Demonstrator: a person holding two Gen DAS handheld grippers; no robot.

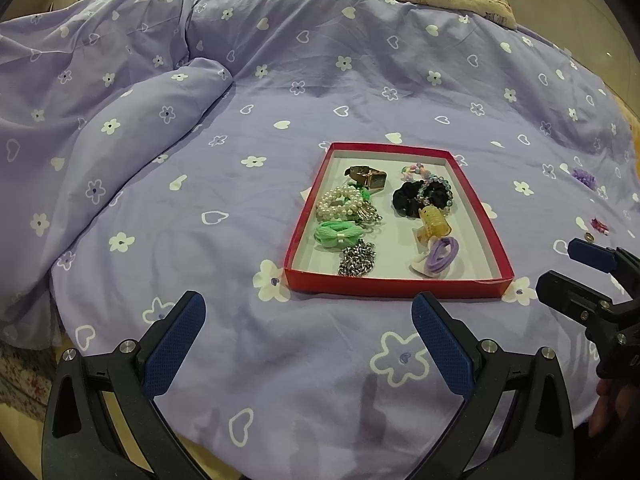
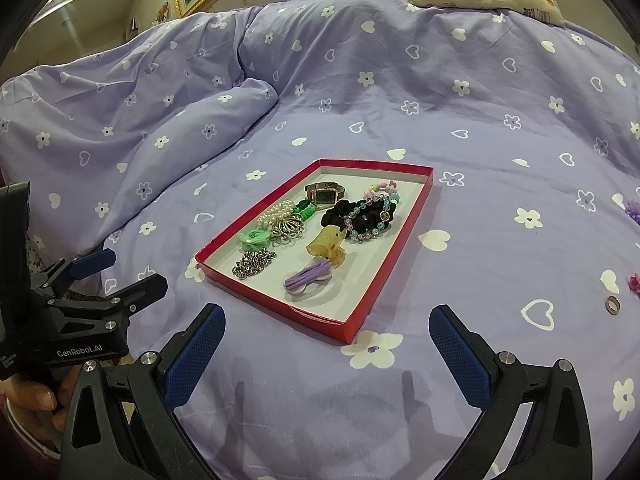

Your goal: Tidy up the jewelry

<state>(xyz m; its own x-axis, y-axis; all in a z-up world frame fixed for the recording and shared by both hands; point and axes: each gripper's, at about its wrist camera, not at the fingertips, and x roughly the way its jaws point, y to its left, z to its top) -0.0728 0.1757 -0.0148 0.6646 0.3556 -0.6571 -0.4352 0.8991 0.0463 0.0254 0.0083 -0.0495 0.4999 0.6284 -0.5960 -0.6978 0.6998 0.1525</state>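
Just ahead of each hand-held gripper (image 1: 308, 312) (both open), red tray (image 1: 400, 286).

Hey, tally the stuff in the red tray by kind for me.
Inside the red cardboard tray:
Hair ties and scrunchies: 3 (green, black, purple)
Beaded bracelets: 3 (white pearl, pastel, clear-bead)
Square-faced watch: 1
Silver chain: 1
Yellow claw clip: 1
Total: 9

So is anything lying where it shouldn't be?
Yes. A small ring and a few small purple and pink pieces lie loose on the bedspread, right of the red tray that holds the other jewelry. Both tongs hang open and empty.
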